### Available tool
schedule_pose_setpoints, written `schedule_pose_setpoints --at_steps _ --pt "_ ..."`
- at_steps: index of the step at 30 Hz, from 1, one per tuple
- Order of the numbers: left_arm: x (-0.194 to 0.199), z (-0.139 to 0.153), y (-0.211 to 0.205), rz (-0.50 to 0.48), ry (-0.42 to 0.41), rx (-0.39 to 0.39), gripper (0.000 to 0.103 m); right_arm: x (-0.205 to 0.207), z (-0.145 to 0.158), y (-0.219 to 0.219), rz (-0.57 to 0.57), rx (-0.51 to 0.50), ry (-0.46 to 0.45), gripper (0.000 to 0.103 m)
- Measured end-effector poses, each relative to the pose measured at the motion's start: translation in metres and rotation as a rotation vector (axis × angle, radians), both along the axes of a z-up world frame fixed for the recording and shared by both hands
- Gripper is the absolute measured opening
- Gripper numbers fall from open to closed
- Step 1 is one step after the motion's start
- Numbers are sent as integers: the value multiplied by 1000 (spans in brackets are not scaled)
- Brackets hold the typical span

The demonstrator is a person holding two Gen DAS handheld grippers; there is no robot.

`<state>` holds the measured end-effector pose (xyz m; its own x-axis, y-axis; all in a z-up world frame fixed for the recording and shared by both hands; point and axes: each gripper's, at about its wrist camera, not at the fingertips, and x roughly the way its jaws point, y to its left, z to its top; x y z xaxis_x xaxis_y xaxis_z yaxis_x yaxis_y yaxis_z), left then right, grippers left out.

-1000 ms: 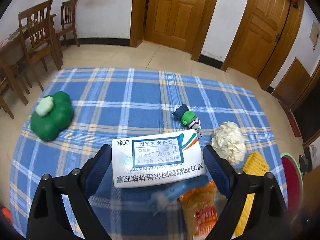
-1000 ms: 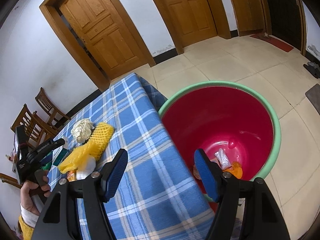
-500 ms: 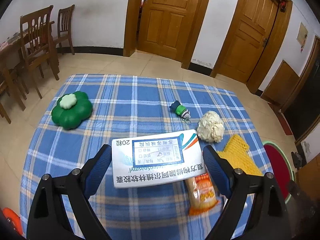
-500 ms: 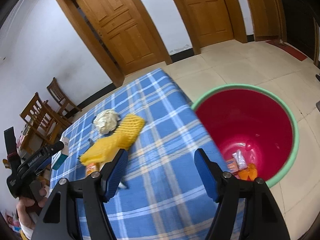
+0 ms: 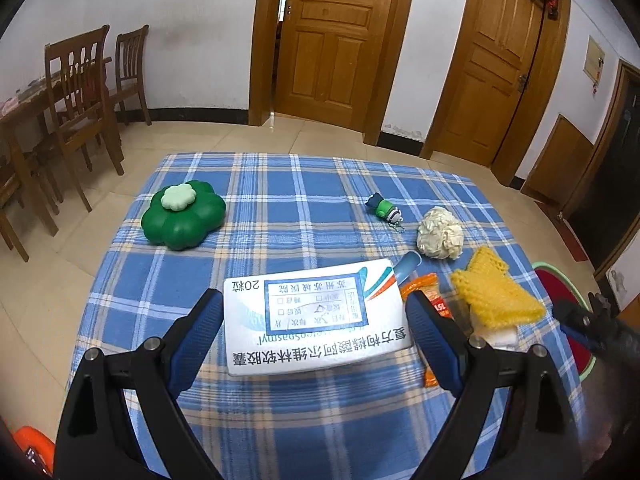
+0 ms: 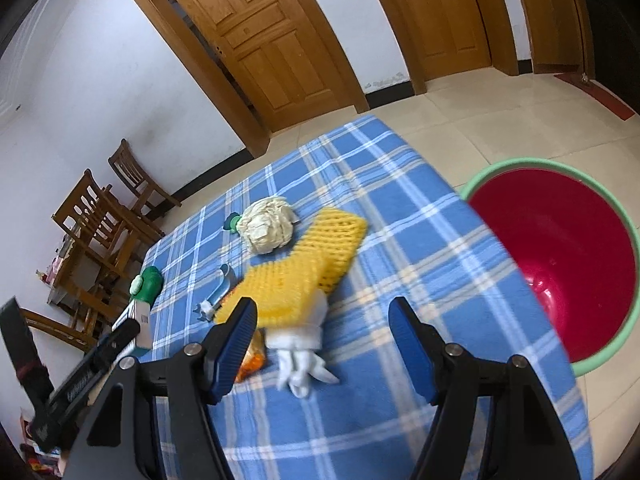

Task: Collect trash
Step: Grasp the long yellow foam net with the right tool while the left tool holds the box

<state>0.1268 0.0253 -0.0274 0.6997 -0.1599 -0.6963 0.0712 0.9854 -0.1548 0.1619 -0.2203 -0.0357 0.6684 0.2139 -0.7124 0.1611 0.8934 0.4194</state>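
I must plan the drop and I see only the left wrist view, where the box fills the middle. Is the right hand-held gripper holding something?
Observer: No. The right hand-held gripper is open and empty, above the tablecloth.
Operator: What is the white thing beside the yellow net?
Observer: A white cloth-like piece; it sticks out from under the yellow foam net, toward that gripper.
Operator: Is there trash in the bin?
Observer: I cannot tell. The table edge hides the bottom of the red bin; no trash shows on its wall.
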Motion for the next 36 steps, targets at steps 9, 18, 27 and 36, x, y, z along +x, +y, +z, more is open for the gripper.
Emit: schedule_pose_setpoints --at_steps 9,18,27,36 --pt "-2 -16 24 -13 -13 -63 91 23 -10 37 3 -34 59 51" --pt "-4 -22 43 -11 -27 -113 91 28 -9 60 -2 -108 54 21" --pt "-6 -18 37 -25 -26 -129 91 13 11 58 23 -150 -28 13" --pt "-17 -2 12 -86 -28 -132 91 -14 32 44 28 -156 -105 13"
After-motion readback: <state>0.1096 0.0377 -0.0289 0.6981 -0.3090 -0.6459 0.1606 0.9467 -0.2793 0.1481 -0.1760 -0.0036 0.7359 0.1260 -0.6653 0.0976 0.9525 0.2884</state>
